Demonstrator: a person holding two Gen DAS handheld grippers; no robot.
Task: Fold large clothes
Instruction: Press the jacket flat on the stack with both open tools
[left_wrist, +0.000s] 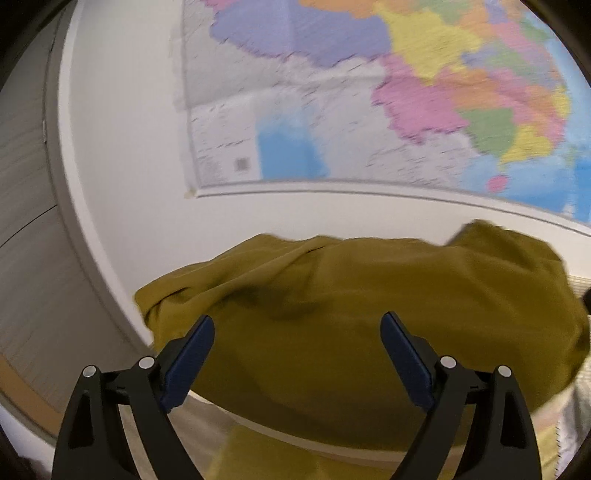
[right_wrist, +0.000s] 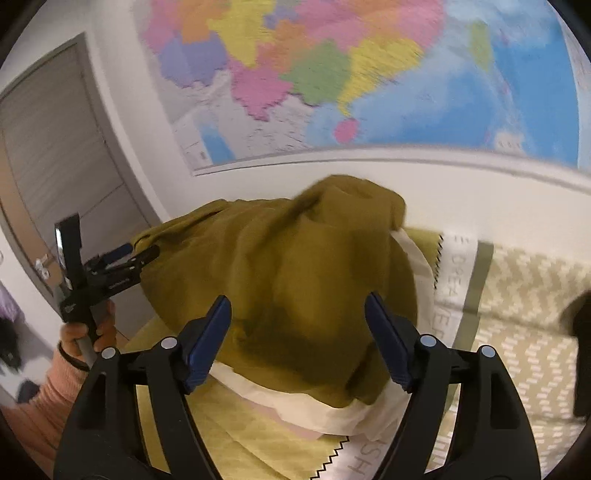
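An olive-green garment (left_wrist: 351, 306) lies bunched in a heap in front of the wall. In the right wrist view the garment (right_wrist: 295, 266) rests on a white cloth (right_wrist: 332, 413) over the bed. My left gripper (left_wrist: 297, 325) stands open, and the cloth shows between its blue pads (left_wrist: 195, 358) without being pinched. My right gripper (right_wrist: 297, 302) is open too, hovering over the near side of the heap. The left gripper (right_wrist: 142, 254) also appears at the garment's left edge, held by a hand (right_wrist: 99, 328) in a peach sleeve.
A large coloured wall map (right_wrist: 332, 74) hangs behind the heap. A grey door (right_wrist: 55, 155) is at the left. A beige zigzag bedspread (right_wrist: 528, 317) and a white lettered fabric strip (right_wrist: 456, 280) lie to the right. A dark object (right_wrist: 581, 332) sits at the right edge.
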